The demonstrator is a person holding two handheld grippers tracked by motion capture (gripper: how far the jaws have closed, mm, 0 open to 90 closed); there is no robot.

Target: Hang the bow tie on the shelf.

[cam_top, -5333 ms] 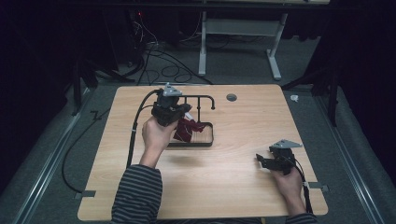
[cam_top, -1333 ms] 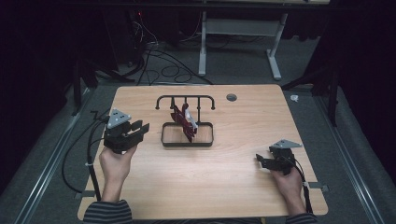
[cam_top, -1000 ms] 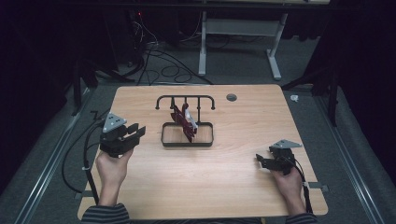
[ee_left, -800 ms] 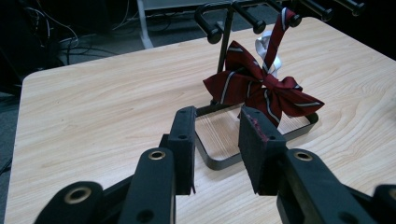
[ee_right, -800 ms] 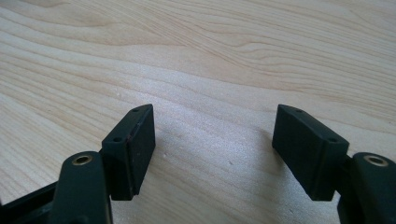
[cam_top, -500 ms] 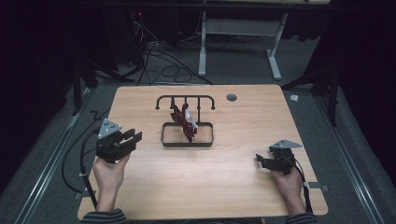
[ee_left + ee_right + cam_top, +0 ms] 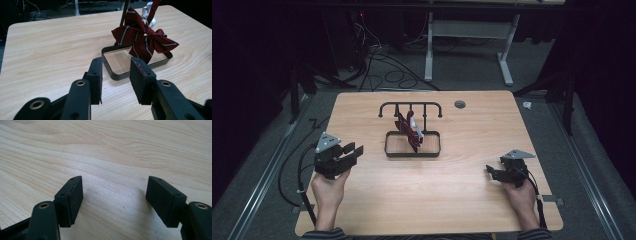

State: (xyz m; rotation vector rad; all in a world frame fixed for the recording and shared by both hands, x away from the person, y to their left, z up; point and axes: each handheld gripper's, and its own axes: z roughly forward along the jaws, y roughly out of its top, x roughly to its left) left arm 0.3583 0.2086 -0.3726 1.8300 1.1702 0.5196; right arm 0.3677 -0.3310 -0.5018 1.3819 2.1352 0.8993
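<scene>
Your left claw hovers over the near-left part of the light wooden table, its black jaws apart and empty, aimed at the dark red striped fabric bow. The bow hangs from the black metal hook rack at the middle of the table, drooping over the rack's black rectangular base tray, with a loop of white ribbon showing at its top. In the left gripper view the bow sits beyond and to the right of the pads, well apart from them, and its lower wing reaches down toward the tray's rim. Your right claw rests at the near-right, jaws spread wide over bare wood, holding nothing.

The hanging looks done, so the step in hand reads as pulling the left claw clear and settling it. Keep the jaws parted as you draw toward yourself, so no pad catches a wing of the bow. Move low and straight, away from the tray's near corner; a nudge there could likely rock the rack and swing the bow off its hook. Mind the cable trailing off the left edge, which could drag if you turn the wrist sharply. Leave the right claw parked where it is; nothing on that side calls for it.
</scene>
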